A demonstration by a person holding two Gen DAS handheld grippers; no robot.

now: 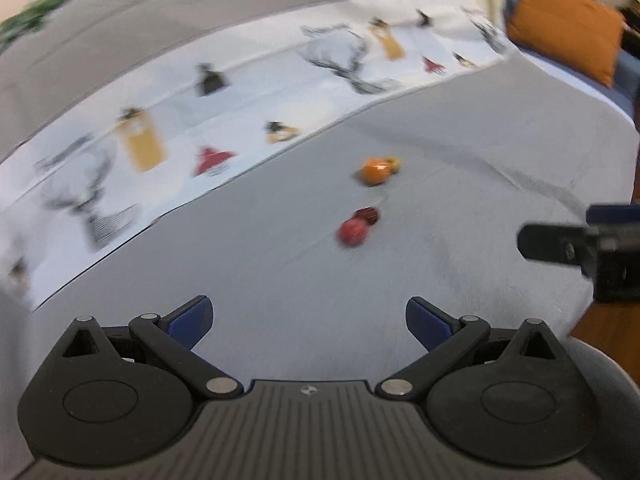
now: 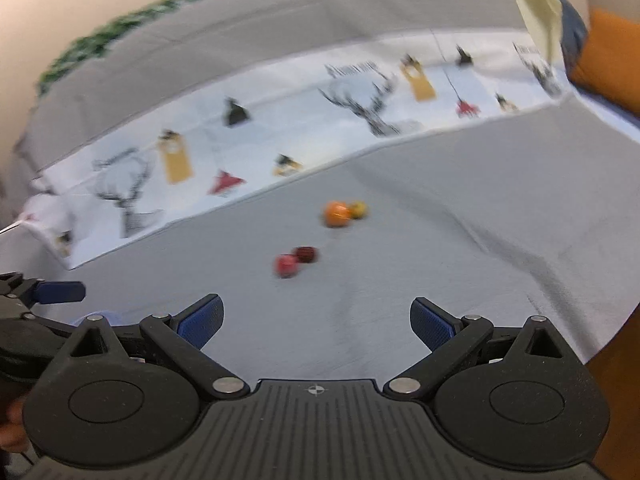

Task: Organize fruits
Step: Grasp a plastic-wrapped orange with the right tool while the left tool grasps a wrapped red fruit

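Note:
Several small fruits lie on a grey tablecloth (image 1: pixel 280 272). An orange fruit (image 1: pixel 375 171) touches a small yellow fruit (image 1: pixel 395 163). Nearer lie a red fruit (image 1: pixel 352 233) and a dark red fruit (image 1: pixel 367 214), close together. In the right wrist view the same fruits show: orange (image 2: pixel 336 213), yellow (image 2: pixel 358 209), red (image 2: pixel 285 265), dark red (image 2: pixel 305 255). My left gripper (image 1: pixel 309 322) is open and empty, well short of the fruits. My right gripper (image 2: pixel 316 322) is open and empty, also short of them. Both views are blurred.
A white runner (image 1: pixel 168 120) printed with deer and tags crosses the table beyond the fruits. An orange cushion (image 1: pixel 564 28) lies at the far right. The right gripper's tip (image 1: pixel 576 246) shows at the left view's right edge; the left gripper's tip (image 2: pixel 56 292) shows at the right view's left edge.

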